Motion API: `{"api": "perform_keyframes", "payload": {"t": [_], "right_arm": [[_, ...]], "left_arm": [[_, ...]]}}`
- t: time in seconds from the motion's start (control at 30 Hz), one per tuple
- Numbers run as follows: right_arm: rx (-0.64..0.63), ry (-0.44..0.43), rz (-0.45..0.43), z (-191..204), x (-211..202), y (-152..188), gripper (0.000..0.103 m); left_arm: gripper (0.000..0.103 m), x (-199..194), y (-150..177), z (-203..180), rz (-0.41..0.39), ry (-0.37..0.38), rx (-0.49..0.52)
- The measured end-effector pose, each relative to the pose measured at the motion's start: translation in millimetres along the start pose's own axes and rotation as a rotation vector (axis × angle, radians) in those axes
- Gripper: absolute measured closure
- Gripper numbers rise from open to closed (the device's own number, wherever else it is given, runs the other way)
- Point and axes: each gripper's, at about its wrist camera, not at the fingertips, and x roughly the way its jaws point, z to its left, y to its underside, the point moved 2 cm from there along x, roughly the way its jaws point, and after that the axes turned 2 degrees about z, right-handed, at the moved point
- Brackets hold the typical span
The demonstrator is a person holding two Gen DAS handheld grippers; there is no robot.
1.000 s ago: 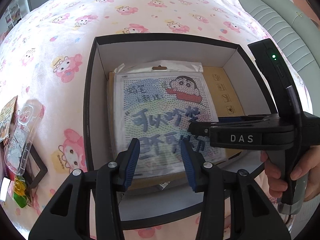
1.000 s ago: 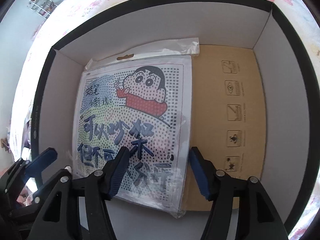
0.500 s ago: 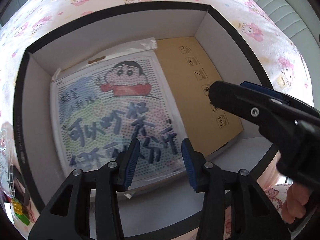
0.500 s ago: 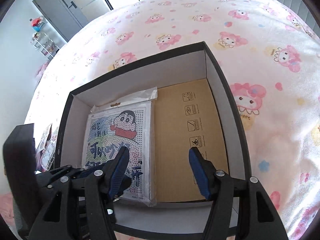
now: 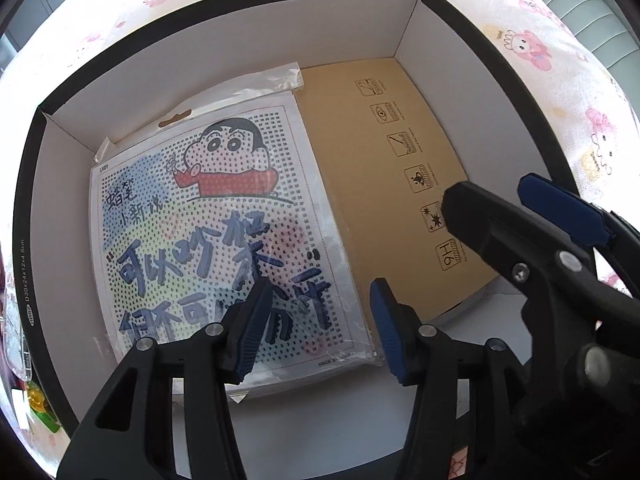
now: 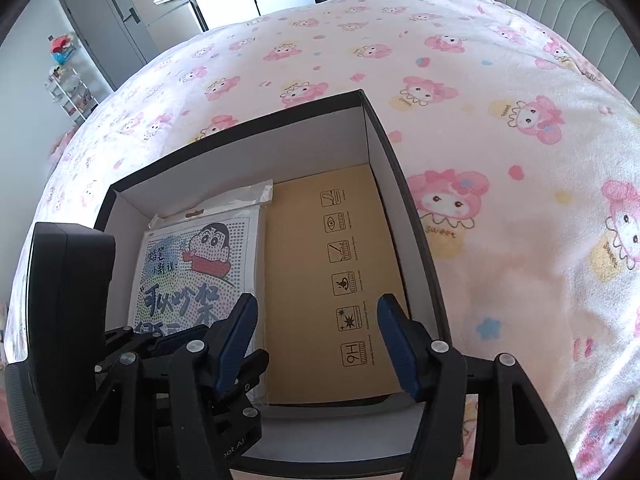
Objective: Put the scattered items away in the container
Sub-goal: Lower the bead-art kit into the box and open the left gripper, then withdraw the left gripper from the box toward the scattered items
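A black box with white inner walls sits on the bed. Inside it a bagged cartoon bead-art sheet lies flat on the left, on a brown card panel. My left gripper is open and empty, low over the sheet's near edge; it shows at the left of the right wrist view. My right gripper is open and empty above the box's near edge; it shows at the right of the left wrist view.
The pink cartoon-print blanket covers the bed all around the box. Small items in clear packaging lie on the blanket left of the box. A padded headboard stands at the right, a door and shelves at the far left.
My left gripper has moved forward and down into the box over the sheet. My right gripper has drawn back and up out of the box, open throughout.
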Motion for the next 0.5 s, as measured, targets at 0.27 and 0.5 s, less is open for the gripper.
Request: {"api": "perform_keyframes", "payload": {"t": [0.27,0.5], "right_arm": [[-0.014,-0.028,0.001,2,3,0,0.043],[-0.011,-0.064,-0.004,3,1,2,0.043]], "left_arm": [[0.046,0,-8,8,0.020,-0.011,-0.020],[0.053,-21,3,14,-0.077,0.058,-0.078]]}}
